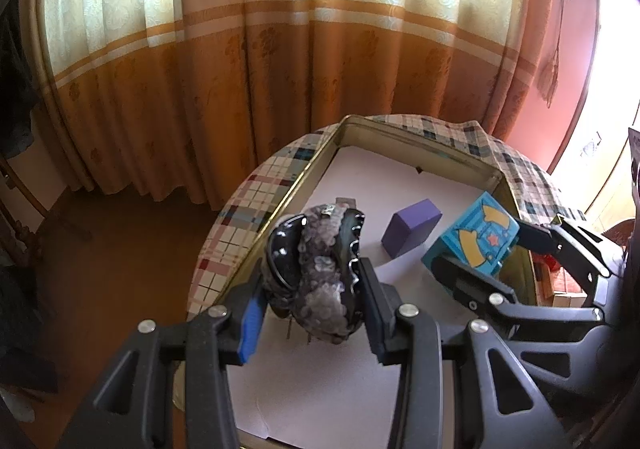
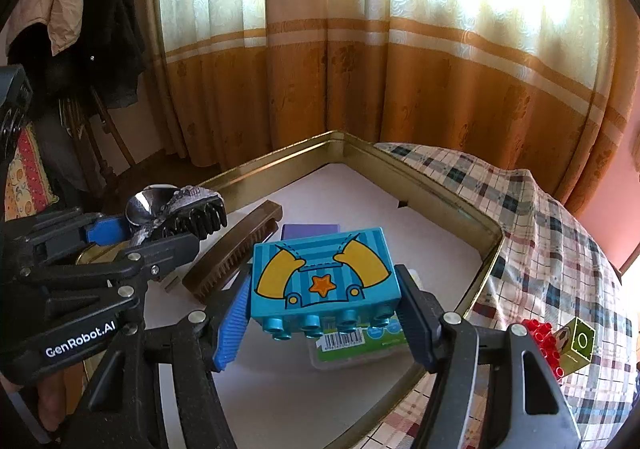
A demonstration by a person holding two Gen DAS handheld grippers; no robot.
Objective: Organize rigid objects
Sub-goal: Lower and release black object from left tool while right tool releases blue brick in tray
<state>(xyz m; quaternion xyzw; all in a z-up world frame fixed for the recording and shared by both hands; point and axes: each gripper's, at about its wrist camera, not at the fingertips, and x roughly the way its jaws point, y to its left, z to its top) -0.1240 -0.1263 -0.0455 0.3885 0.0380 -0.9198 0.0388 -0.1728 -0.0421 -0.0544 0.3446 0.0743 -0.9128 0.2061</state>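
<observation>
My left gripper (image 1: 312, 281) is shut on a black hair claw clip with grey sequins (image 1: 320, 269) and holds it above the white floor of a gold metal tin (image 1: 280, 205). My right gripper (image 2: 324, 301) is shut on a blue toy brick with yellow sleeves and an orange star (image 2: 324, 277), held over the tin's right part (image 2: 492, 249). The brick (image 1: 476, 237) and the right gripper (image 1: 480, 253) also show in the left wrist view. The clip (image 2: 176, 213) and the left gripper (image 2: 160, 233) show in the right wrist view. A purple block (image 1: 410, 227) lies in the tin.
A brown brush (image 2: 236, 249) and a flat pack with a barcode label (image 2: 356, 345) lie in the tin. The tin sits on a plaid cloth (image 2: 540, 233). A red toy brick (image 2: 546, 341) and a green picture cube (image 2: 578, 345) lie on the cloth at right. Curtains hang behind.
</observation>
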